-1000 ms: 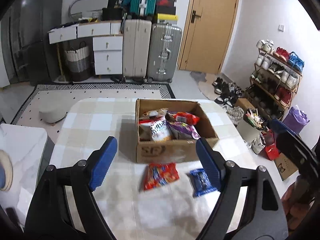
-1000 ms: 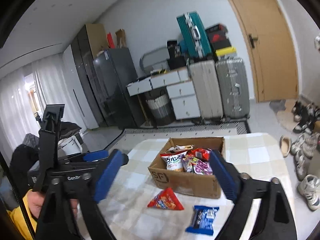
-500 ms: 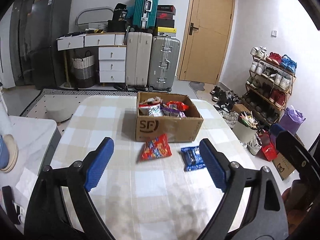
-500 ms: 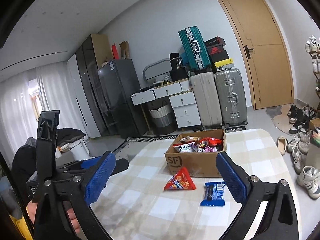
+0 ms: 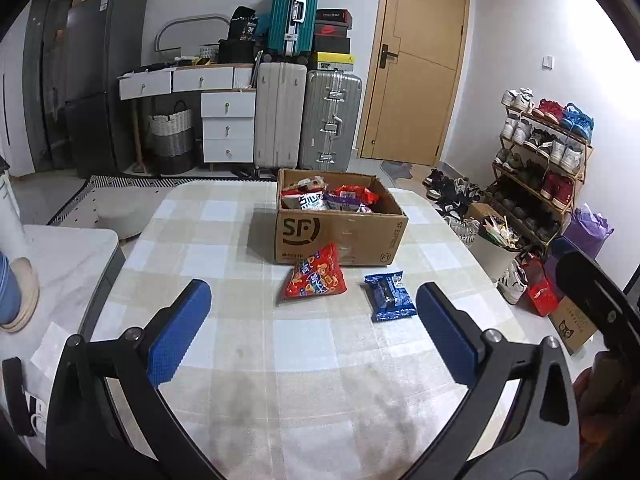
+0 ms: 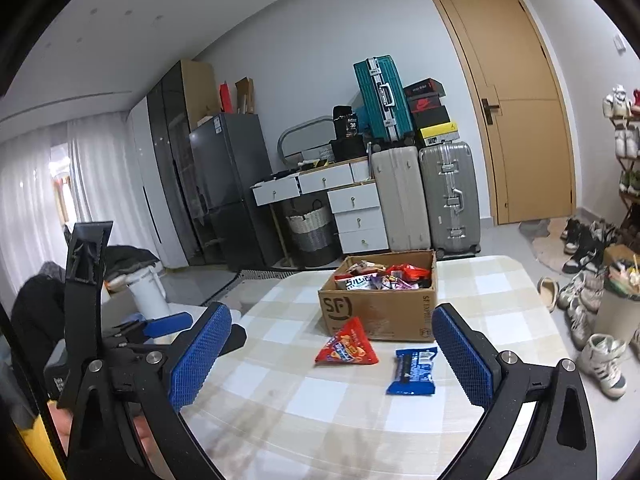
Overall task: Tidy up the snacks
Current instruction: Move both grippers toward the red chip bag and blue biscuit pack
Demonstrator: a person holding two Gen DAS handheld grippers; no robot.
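An open cardboard box [image 5: 340, 236] [image 6: 376, 312] marked SF stands on the checked table [image 5: 224, 248] [image 6: 500, 300], filled with several snack packs. In front of it lie a red snack bag [image 5: 316, 278] [image 6: 347, 348] and, to its right, a blue packet [image 5: 390, 296] [image 6: 414, 366]. My left gripper [image 5: 312, 286] hovers short of both packs, its jaws opening with nothing between them. My right gripper [image 6: 332, 310] is open and empty, also back from the packs. The left gripper's blue fingers [image 6: 168, 324] show at the left of the right wrist view.
Suitcases [image 5: 304, 120] and white drawers [image 5: 228, 128] line the far wall beside a wooden door [image 5: 416, 80]. A shoe rack [image 5: 540, 152] and bags stand right of the table. A white side surface [image 5: 60, 256] with stacked dishes lies to the left.
Both grippers have drawn back from the box, so box and packs look farther away. The left jaws have spread wider.
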